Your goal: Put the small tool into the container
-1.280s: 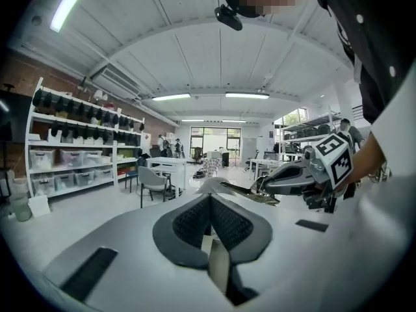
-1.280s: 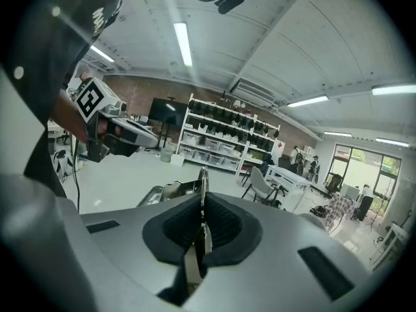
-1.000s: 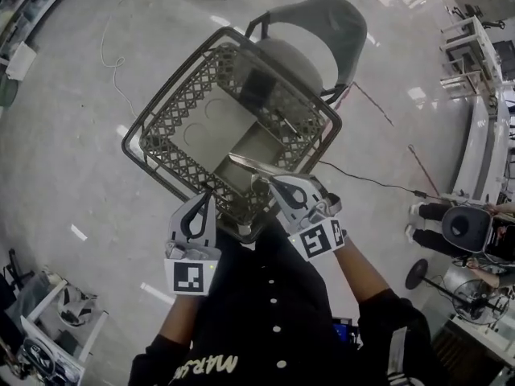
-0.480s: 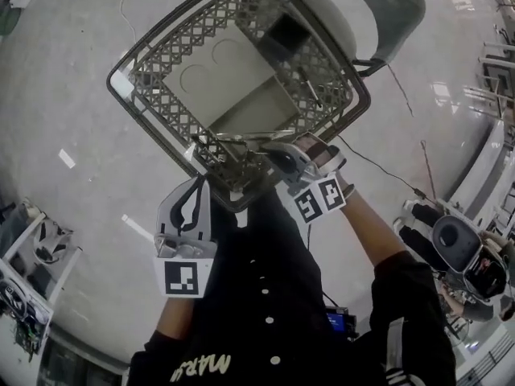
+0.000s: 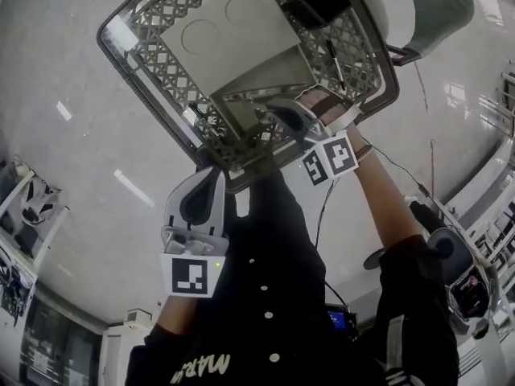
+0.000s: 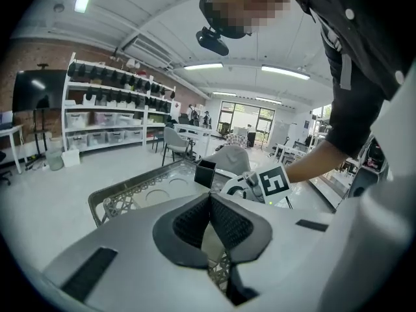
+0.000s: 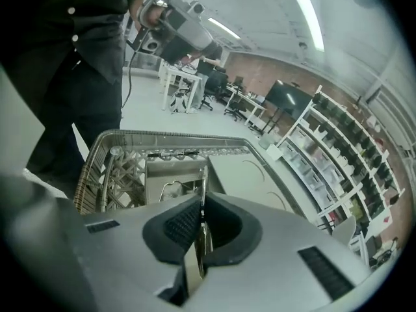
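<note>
The container is a grey lattice basket (image 5: 153, 107) on a chair; it also shows in the left gripper view (image 6: 123, 194) and the right gripper view (image 7: 104, 168). My right gripper (image 5: 273, 109) reaches over the basket's near rim, shut on a thin silver metal tool (image 5: 248, 97). That tool (image 7: 203, 181) stands edge-on between the pads, pointing over a recessed compartment inside the basket. My left gripper (image 5: 213, 177) hangs just outside the near rim, jaws shut (image 6: 209, 207) with nothing in them.
In the basket lie a pale insert with round recesses (image 5: 233, 30), a black box (image 5: 322, 2) in the far corner and a slim black stick (image 5: 334, 59) along one wall. The grey chair (image 5: 434, 6) carries the basket. Shelving and desks stand around on a polished floor.
The right gripper has carried the tool from the basket's near edge further in over its inside. The left gripper has fallen back from the rim toward the body.
</note>
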`<state>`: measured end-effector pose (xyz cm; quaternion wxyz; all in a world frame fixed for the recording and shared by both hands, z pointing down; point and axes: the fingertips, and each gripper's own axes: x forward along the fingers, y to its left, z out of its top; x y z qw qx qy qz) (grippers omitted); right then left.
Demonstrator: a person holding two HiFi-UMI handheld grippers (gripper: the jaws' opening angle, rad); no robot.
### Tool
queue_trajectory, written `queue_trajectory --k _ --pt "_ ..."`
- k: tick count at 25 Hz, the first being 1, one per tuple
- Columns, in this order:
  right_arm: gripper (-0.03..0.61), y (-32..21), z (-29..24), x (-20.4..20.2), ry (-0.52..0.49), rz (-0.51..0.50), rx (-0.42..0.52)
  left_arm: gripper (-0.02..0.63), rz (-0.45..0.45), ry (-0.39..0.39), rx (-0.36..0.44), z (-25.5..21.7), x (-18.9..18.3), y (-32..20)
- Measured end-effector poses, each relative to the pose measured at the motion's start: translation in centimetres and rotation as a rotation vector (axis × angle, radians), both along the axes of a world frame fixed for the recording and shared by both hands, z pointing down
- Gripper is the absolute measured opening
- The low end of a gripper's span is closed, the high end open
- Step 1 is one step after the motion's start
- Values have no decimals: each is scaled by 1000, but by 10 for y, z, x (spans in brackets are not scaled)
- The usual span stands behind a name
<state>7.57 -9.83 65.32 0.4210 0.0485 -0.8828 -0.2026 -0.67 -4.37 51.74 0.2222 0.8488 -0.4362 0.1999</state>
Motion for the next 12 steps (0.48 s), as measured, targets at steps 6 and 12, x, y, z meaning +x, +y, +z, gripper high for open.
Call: queue_trajectory --k 6,12 --pt "17 -6 29 -4 44 -121 -3 26 4 -16 -62 26 6 17" --pt "17 -7 44 -9 17 -143 27 26 -57 -11 -71 39 5 20"
